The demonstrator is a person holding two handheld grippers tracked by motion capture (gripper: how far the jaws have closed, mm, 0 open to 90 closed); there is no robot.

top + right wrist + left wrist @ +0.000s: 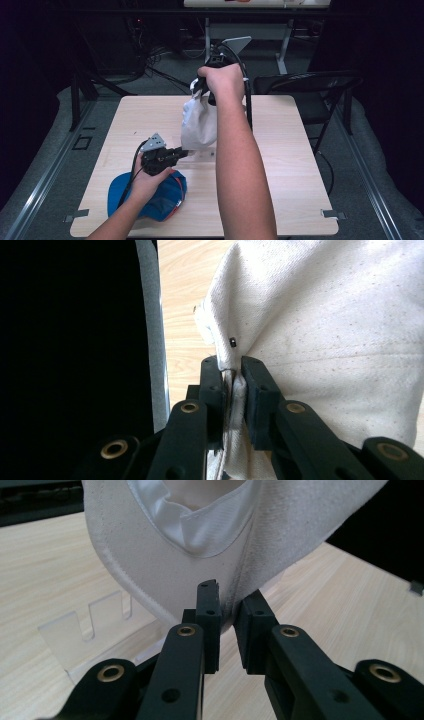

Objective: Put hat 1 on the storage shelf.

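A white cap point(199, 125) hangs above the wooden table point(285, 165), and my right gripper point(201, 92) is shut on its top edge. In the right gripper view the black jaws point(234, 367) pinch a fold of the white fabric point(325, 330). My left gripper point(184, 153) reaches in level from the left and meets the cap's lower edge. Up close, in the left gripper view, its jaws point(227, 602) stand nearly together with the cap's stiff rim point(150, 565) nipped between them. A blue cap point(167, 197) lies on the table under my left hand.
A clear plastic stand with slots point(75, 630) sits on the table just below the white cap. A black folding chair point(310, 90) stands beyond the far right corner. Cables and table legs lie on the floor behind.
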